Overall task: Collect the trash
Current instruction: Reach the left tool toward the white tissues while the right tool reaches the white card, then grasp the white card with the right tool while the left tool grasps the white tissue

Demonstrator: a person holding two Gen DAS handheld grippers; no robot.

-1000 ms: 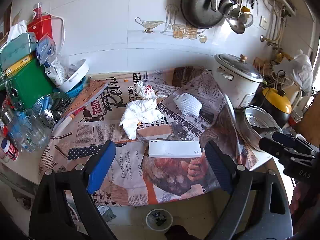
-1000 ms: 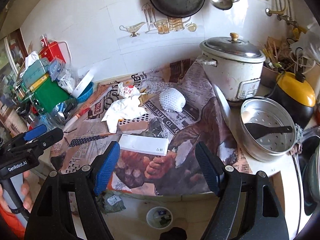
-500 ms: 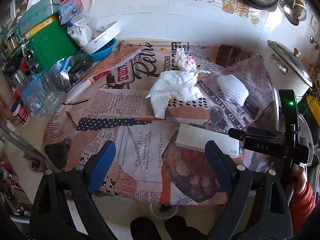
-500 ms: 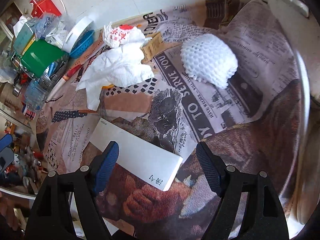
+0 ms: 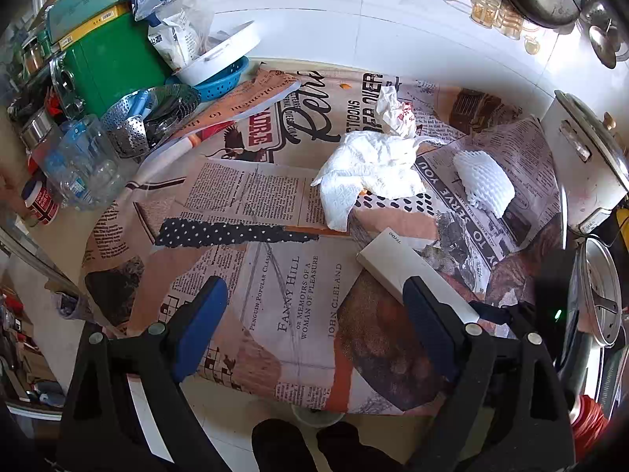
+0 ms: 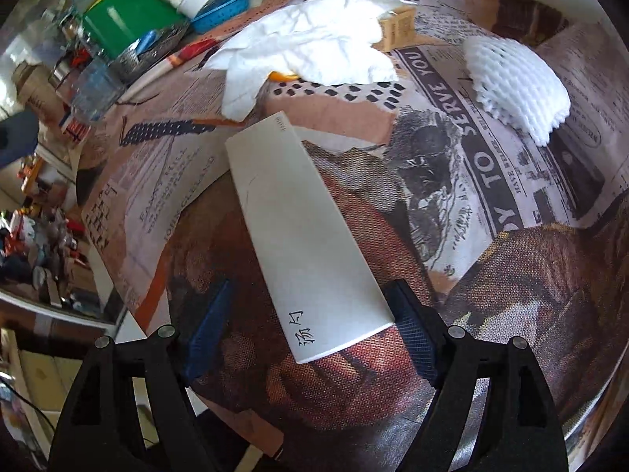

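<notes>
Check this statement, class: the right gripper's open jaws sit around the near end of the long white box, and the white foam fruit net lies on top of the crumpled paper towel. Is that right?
Not quite. The right wrist view shows the foam fruit net lying apart from the crumpled paper towel, directly on the newspaper-print cloth. The rest holds: the right gripper has open jaws around the near end of the long white box.
</notes>
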